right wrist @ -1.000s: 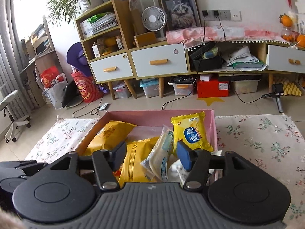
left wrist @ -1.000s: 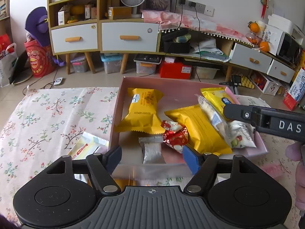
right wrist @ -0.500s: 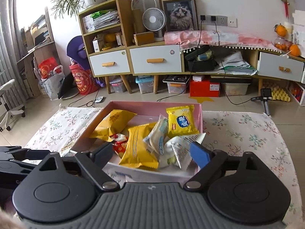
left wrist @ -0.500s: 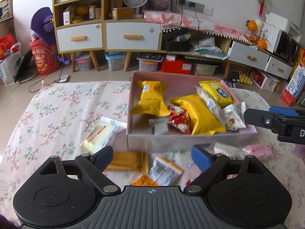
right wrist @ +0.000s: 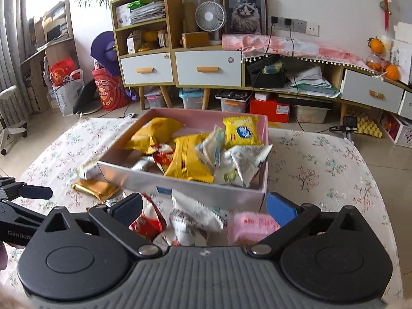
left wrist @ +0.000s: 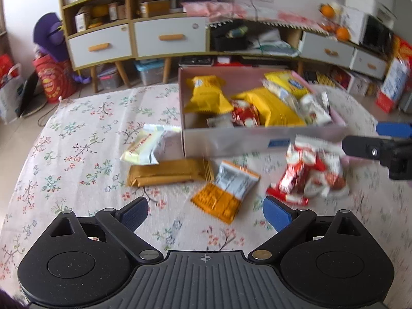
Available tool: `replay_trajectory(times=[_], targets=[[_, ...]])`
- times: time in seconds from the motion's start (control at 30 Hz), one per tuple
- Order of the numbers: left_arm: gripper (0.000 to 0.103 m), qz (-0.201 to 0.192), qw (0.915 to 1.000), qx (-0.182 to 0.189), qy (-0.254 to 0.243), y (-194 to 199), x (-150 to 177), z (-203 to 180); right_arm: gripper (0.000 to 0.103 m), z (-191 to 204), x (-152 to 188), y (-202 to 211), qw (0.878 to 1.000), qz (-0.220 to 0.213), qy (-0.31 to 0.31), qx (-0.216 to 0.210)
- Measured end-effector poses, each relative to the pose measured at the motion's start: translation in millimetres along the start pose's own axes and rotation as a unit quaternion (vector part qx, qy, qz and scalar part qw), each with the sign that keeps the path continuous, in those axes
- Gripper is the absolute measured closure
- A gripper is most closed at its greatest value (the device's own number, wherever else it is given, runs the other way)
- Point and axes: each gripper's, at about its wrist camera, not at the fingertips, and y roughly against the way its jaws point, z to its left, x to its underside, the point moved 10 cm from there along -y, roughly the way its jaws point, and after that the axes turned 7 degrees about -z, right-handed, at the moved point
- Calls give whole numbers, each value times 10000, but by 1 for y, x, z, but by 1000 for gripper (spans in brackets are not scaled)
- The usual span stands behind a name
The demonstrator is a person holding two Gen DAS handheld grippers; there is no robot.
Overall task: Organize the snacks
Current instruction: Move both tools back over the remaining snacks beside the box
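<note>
While several wrapped snacks already lie heaped inside the shallow pink cardboard box (right wrist: 262, 139) on the flower-printed tablecloth (left wrist: 77, 139), others lie loose on the cloth before its near wall; the orange-and-silver foil snack packet (left wrist: 226, 193) lies flat just ahead of the left gripper (left wrist: 206, 212), whose blue-padded jaws stand spread wide with nothing between them; beside it lie the long gold foil bar (left wrist: 167, 172) and the pale yellow-green and white wrapper (left wrist: 146, 146), the latter touching the box's left wall; to the right sits a loose heap of red-and-white wrapped sweets (left wrist: 309, 175), blurred in this view. The right gripper (right wrist: 204, 209) likewise hangs spread and empty above the white crimped sachet (right wrist: 195, 213), the red-and-white sweets and the small pink packet (right wrist: 253, 226) near the box's front corner.

By the look of them, these packets are light, thin-skinned and partly air-filled, so they should yield under the pads and may slide on slick foil; their contents, likely biscuits or cakes, could crumble under a hard squeeze; a hold across the narrow middle of a flat packet, or on a crimped end seam, seems safest; the gold bar probably wants gripping across its width near the centre, so that it does not tip; the heaped sweets may need taking one at a time.
</note>
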Motion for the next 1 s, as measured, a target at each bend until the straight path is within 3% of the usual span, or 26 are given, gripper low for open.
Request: replay_trajectory(times=[0.47,0.57,1.0], targets=[[6,-165,9950,655,-741,-16,41,-4,0,15,41,1,9977,58,583,-336],[6,-287,9934,859,-705,-19,39,-3,0,10,50,-5,9979,151,566,-268],[10,-576,9877,1180,-848,-38,23,-8,0,24,61,-16,9947,144,663,-774]])
